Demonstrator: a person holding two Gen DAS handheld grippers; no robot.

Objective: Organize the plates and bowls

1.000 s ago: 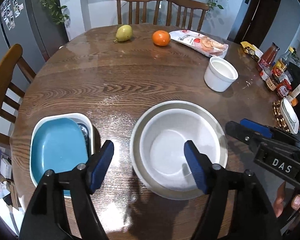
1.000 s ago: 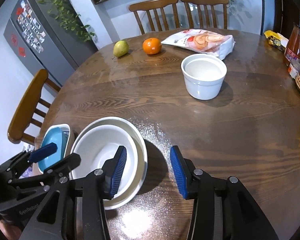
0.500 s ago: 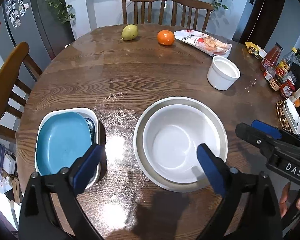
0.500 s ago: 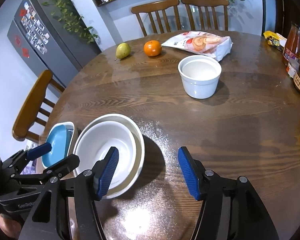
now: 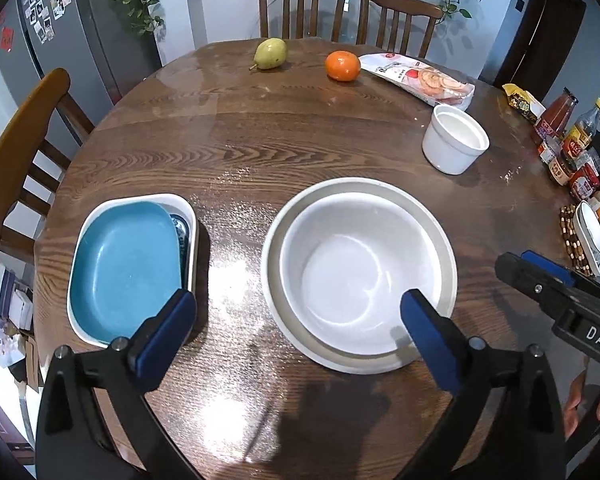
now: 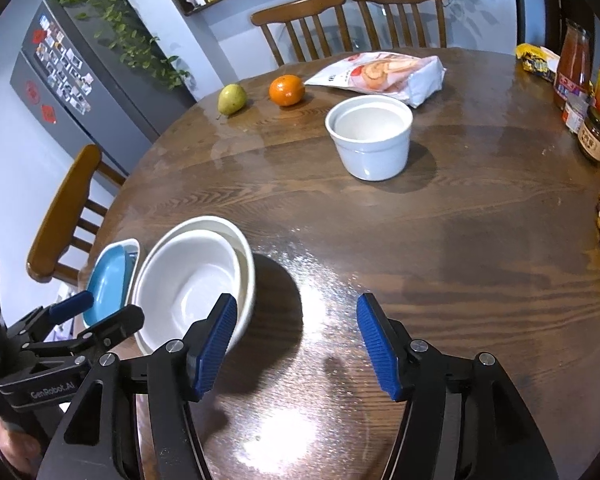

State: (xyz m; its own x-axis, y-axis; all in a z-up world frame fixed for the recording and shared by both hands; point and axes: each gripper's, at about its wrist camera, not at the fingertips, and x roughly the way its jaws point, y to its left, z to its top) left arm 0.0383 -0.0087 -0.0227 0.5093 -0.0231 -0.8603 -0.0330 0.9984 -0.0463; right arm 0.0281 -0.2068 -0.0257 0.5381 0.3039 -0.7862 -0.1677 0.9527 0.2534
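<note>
Sharp, evenly lit fisheye views; overhead glare on the table point(image 5: 260, 128).

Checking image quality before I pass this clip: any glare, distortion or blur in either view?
Left wrist view: bright glare patches on the table between the blue dish and the stacked white bowls; fisheye bends the chairs and darkens the corners. Right wrist view: glare on the wood ahead of the right tongs, a dark shadow beside the bowls; both views are sharp.
</note>
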